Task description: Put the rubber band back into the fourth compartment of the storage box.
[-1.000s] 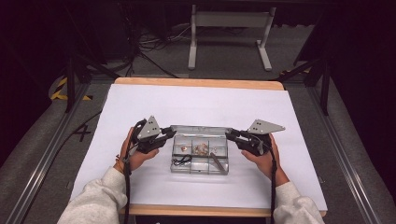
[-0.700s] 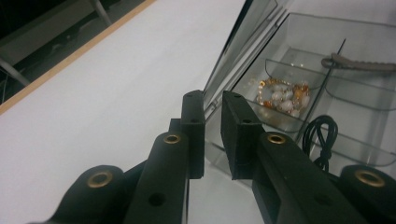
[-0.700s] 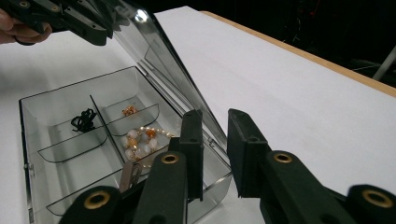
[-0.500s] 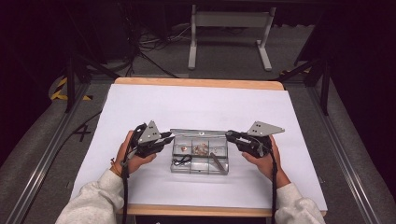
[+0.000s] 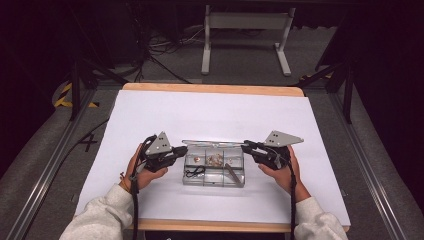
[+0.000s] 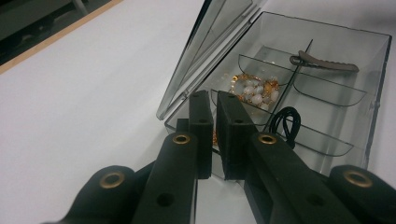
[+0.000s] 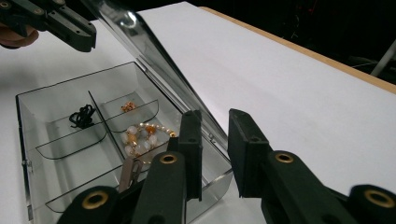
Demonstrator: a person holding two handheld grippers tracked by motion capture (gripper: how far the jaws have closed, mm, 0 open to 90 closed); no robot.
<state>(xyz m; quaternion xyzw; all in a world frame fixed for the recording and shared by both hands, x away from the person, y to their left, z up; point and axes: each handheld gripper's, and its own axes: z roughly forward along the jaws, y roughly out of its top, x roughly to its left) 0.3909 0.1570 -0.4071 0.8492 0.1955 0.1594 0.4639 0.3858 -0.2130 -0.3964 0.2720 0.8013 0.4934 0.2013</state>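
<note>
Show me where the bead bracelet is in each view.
High view: the bead bracelet lies in the middle rear compartment of the clear box, between the two grippers.
Left gripper view: bracelet at centre, just beyond the jaw tips.
Right gripper view: bracelet left of centre, beside the left jaw.
Shared landmark: the black hair tie in the neighbouring compartment.

High view overhead, far; gripper views close, sharing clear box (image 5: 214, 165).
</note>
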